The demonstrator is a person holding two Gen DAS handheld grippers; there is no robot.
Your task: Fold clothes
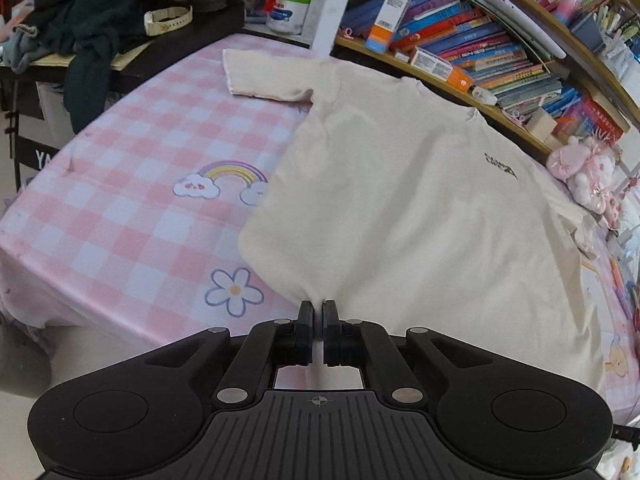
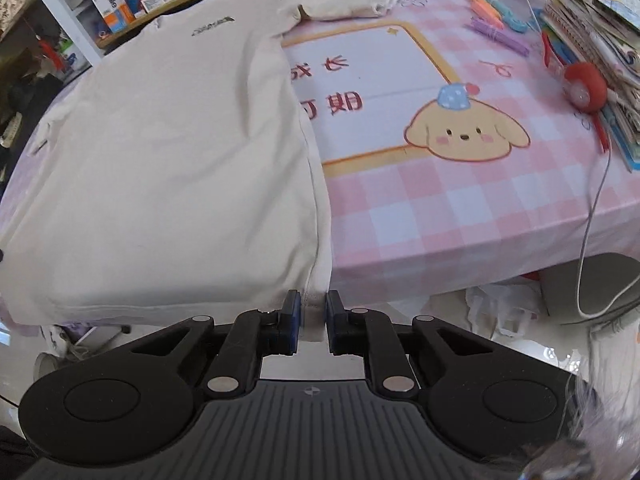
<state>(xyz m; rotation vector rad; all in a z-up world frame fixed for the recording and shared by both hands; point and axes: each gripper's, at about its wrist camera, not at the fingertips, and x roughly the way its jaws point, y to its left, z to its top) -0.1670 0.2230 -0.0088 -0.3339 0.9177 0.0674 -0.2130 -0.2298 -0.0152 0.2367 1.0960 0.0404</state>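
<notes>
Both wrist views face across the same shirt (image 1: 400, 208), close

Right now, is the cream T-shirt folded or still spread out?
Spread out: the T-shirt lies flat on the checked tablecloth, both sleeves extended, no fold visible. Each claw, left and right, pinches its hem.

Readable marks on box, tablecloth and shirt

A blue-and-orange box (image 2: 111, 7) on the shelf reads "usmile". The tablecloth panel (image 2: 360, 92) carries large red Chinese characters, seen upside down. The cream T-shirt (image 1: 400, 208) has a small dark chest logo (image 1: 500, 165), too small to read.
</notes>
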